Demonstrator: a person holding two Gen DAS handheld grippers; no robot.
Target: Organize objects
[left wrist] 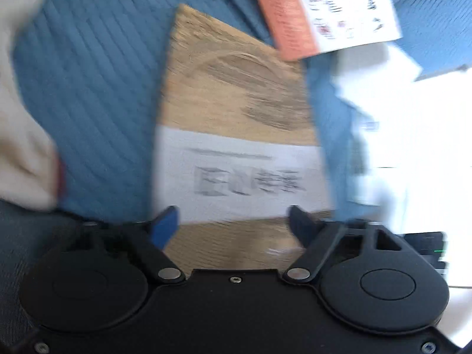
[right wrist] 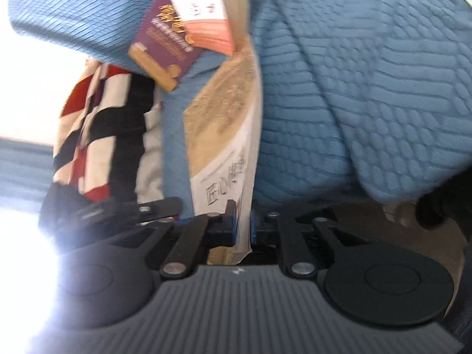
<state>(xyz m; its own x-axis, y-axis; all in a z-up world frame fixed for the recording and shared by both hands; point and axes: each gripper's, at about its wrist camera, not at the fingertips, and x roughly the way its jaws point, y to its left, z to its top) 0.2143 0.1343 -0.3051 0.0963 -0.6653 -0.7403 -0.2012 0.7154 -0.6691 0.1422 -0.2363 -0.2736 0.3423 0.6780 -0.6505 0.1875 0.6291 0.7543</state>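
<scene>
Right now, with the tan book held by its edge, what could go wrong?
1. The right gripper pinches only the bottom edge of the tan book, so the book may swing or slip.
2. The left gripper is open around the book without pressing, so it gives no support.
3. The purple booklet and the white book lie close, so they may be knocked.

- blue quilt (right wrist: 368, 94): cloth, matt, ribbed stitched texture
- tan book (left wrist: 236, 94): paper cover, matt, wood-grain print, white paper band
- orange-and-white book (left wrist: 324, 8): paper, smooth
- purple booklet (right wrist: 165, 44): smooth card, shiny gold print
- striped fabric (right wrist: 100, 124): soft cloth, red, white, black
- left gripper (left wrist: 233, 221): matt black plastic, metal pins
- right gripper (right wrist: 243, 221): matt ribbed plastic, blue pads
</scene>
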